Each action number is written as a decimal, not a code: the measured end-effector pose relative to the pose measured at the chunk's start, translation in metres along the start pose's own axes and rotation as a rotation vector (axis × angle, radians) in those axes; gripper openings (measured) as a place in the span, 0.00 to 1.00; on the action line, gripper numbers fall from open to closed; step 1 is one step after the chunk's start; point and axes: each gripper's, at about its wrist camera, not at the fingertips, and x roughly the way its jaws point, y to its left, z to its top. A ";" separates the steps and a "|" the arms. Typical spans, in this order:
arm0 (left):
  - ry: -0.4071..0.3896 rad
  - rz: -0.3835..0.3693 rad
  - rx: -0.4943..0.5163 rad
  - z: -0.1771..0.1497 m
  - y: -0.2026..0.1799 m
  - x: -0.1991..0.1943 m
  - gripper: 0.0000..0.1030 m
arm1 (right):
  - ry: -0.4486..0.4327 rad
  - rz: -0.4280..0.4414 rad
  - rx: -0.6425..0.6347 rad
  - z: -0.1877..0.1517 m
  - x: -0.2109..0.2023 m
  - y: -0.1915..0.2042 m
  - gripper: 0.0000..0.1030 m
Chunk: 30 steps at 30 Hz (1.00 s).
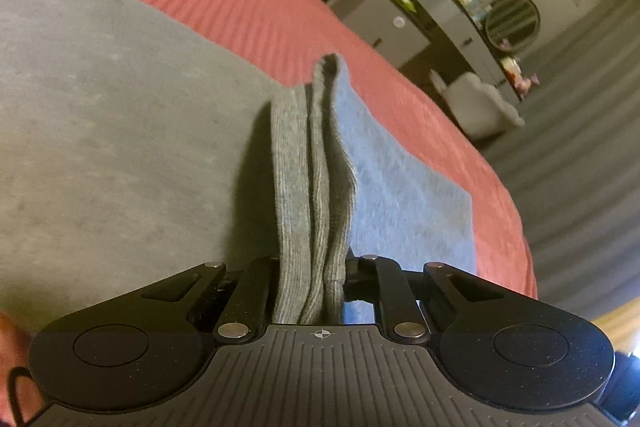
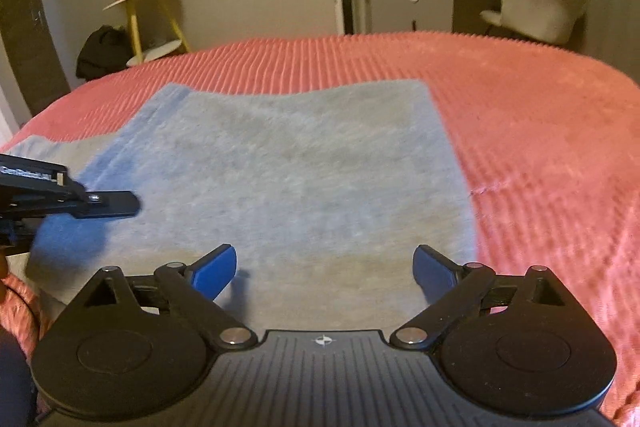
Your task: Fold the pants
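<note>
The gray pants (image 2: 288,163) lie spread flat on a red ribbed bedspread (image 2: 540,131), filling the centre of the right wrist view from the lower middle up to a straight far edge just above mid-frame. The right gripper (image 2: 324,269) hovers over the near part of the fabric with its jaws spread wide; its blue finger pads (image 2: 214,267) stand well apart and hold nothing. At the left edge of that view the left gripper (image 2: 112,205) reaches in low over the left side of the pants. In the left wrist view, the left gripper (image 1: 310,287) is clamped on a doubled ribbed band of the pants (image 1: 312,187), which rises as an upright fold from between the jaws at lower centre toward the middle of the frame. The rest of the gray fabric extends across the left half of that view, with the bedspread (image 1: 248,3) running diagonally from the upper left to the right. A gray dresser (image 2: 412,7) and a padded chair (image 2: 540,11) stand against the wall at the upper right of the right wrist view; a yellow-legged stand (image 2: 148,15) occupies the upper left.
</note>
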 end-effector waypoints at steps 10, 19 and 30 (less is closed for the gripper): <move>0.001 0.160 0.187 -0.012 -0.019 -0.001 0.17 | 0.003 0.007 -0.024 0.001 0.003 0.000 0.94; -0.194 0.174 0.066 0.004 -0.006 -0.018 0.41 | -0.057 0.004 -0.033 0.006 0.003 0.007 0.94; -0.224 0.173 0.251 0.038 -0.038 0.029 0.54 | -0.109 -0.045 -0.124 0.017 0.033 0.015 0.94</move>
